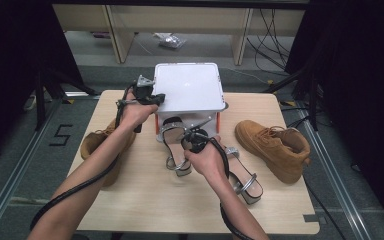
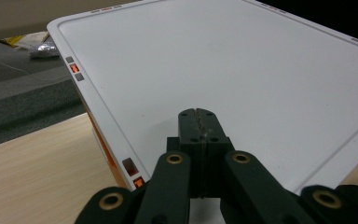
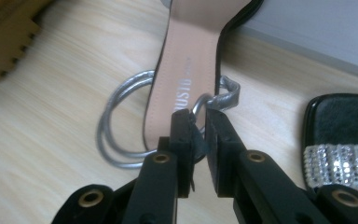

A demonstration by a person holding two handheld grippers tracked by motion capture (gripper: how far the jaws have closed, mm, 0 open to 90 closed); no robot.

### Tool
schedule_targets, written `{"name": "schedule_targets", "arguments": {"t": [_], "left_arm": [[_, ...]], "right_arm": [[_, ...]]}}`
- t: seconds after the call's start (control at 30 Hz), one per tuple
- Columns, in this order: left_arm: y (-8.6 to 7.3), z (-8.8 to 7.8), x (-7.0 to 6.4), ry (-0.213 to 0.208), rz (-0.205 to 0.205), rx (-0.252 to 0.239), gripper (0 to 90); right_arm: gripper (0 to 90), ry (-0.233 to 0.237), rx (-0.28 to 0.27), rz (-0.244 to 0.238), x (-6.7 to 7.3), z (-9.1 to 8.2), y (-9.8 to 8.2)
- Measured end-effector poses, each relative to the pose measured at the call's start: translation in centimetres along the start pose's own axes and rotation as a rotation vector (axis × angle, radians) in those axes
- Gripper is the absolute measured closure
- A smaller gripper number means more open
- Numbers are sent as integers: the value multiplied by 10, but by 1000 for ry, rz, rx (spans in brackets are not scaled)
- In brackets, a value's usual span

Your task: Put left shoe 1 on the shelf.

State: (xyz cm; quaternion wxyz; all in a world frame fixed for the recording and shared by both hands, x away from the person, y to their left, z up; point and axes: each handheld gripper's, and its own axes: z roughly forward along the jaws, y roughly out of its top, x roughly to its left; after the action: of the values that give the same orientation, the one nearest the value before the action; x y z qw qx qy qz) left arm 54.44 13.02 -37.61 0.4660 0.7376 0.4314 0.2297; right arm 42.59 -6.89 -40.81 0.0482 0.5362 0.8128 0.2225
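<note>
Sandal: silver-strapped, pink-insoled heeled sandal [image 3: 191, 60] ahead of right claw [image 3: 199, 122]; light, floppy straps, stiff sole.
Grip: jaws pinch heel-end strap.
Left claw [image 2: 199, 122]: closed, empty.

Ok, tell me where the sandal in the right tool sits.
In the high view the sandal lies mid-table, its toe under the white rack, left of the second sandal. The right tool grips its heel strap.

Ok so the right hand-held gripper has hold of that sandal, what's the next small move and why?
Probably lift the sandal a little and carry it toward the white rack. The right hand-held gripper is pinched on its rear silver strap, and the left hand-held gripper, shut, rests on the rack top as if steadying it.
</note>
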Motion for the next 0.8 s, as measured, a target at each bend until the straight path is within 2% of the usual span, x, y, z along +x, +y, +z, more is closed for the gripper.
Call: {"name": "schedule_targets", "arguments": {"t": [0.03,0.07,0.13,0.17,0.23,0.27,0.3,0.37,0.47,0.53,0.57,0.6,0.63,0.67,0.7,0.73,0.8], "left_arm": [[0,0,0,-4,2,-3,896],[0,0,0,-4,2,-3,896],[0,1,0,-3,2,-3,896],[0,1,0,-3,1,-3,896],[0,0,0,-3,2,-3,896],[0,0,0,-3,1,-3,896],[0,0,0,-3,1,-3,896],[0,1,0,-4,1,-2,896],[0,1,0,-4,2,-3,896],[0,1,0,-5,0,-3,896],[0,1,0,-5,-1,-4,896],[0,1,0,-5,-1,-3,896],[0,1,0,-5,-1,-3,896],[0,1,0,-4,-1,-4,896],[0,1,0,-4,-1,-5,896],[0,1,-1,-3,-3,-8,896],[0,0,0,-2,-1,2,896]], "right_arm": [[808,1,-3,17,0,-2,-1],[810,11,-34,-8,-3,-4,-3],[811,4,-2,11,-2,-6,-6],[811,-8,-10,-17,-5,-4,-7],[822,5,9,-10,-4,-3,-11],[838,-7,10,-23,-5,-1,-13],[847,-12,31,-16,-5,0,-15],[888,-12,32,-16,-6,3,-20],[900,-18,57,-43,-7,11,-27],[900,-23,83,-31,-6,16,-30],[900,-25,89,-51,-5,17,-31],[900,-9,98,-69,-4,21,-33],[900,-7,110,-56,-1,23,-34],[900,1,113,-79,-1,26,-35],[900,0,124,-62,3,27,-35],[900,8,118,-92,3,32,-36],[900,15,137,-108,7,41,-38]]}}
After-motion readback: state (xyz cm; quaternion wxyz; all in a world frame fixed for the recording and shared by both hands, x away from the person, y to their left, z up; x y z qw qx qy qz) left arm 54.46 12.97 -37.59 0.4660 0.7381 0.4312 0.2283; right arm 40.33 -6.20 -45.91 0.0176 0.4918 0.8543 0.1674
